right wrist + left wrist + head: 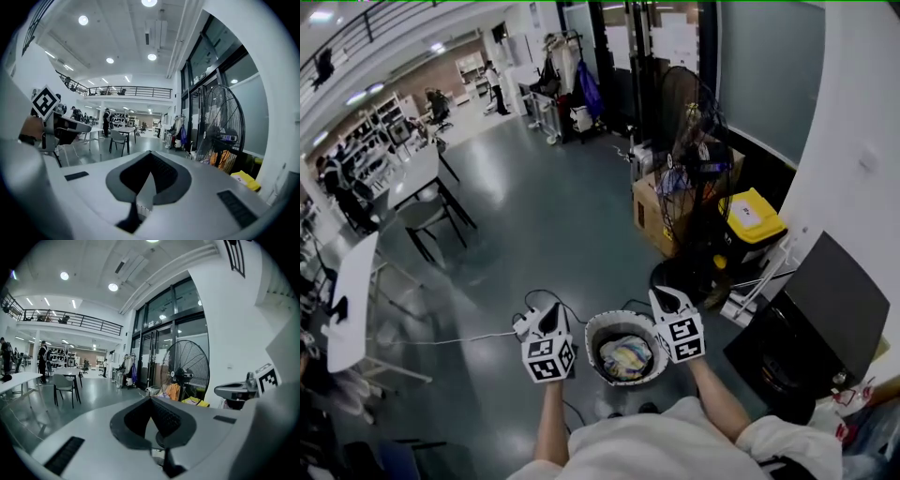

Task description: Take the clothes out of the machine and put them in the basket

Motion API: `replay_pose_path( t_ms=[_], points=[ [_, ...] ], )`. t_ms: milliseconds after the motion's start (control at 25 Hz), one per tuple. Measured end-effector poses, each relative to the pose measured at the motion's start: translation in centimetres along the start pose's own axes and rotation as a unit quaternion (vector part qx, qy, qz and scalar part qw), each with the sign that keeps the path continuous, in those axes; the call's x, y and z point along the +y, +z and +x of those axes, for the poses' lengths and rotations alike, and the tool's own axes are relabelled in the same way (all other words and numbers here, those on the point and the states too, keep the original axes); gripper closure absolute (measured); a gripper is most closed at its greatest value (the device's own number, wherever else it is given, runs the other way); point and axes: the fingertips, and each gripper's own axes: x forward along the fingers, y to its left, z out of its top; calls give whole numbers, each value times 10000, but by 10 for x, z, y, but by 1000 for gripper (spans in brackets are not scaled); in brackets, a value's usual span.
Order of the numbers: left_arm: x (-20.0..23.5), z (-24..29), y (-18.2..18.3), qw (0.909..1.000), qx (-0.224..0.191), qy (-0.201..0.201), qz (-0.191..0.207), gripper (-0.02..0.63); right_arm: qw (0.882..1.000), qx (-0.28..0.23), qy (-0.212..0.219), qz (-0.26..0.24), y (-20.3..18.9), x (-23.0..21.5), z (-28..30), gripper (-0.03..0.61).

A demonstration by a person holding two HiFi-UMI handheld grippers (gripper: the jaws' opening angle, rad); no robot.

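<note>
In the head view a white round basket (592, 339) stands on the floor in front of me, with a bundle of coloured clothes (625, 356) inside. My left gripper (552, 308) hangs at the basket's left, my right gripper (662, 293) at its right, both above the rim and pointing away from me. Both are shut with nothing between their jaws, as the left gripper (151, 399) and right gripper (150, 152) show in their own views. The dark machine (825, 300) stands at the right, its round door opening (773, 354) low down. Its inside is hidden.
A big black floor fan (694, 178) stands beyond the basket, with a cardboard box (649, 214) and a yellow-lidded bin (754, 217) beside it. A cable (469, 337) runs across the grey floor. Tables and chairs (427, 211) stand at the left.
</note>
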Motion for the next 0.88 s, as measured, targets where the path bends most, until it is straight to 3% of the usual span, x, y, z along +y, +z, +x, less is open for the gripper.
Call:
replay_pose_path(
  t_ms=[880],
  points=[
    [-1, 4, -8, 9998, 101, -143, -27, 597, 9998, 175, 1, -72, -6, 11, 5, 557]
  ],
)
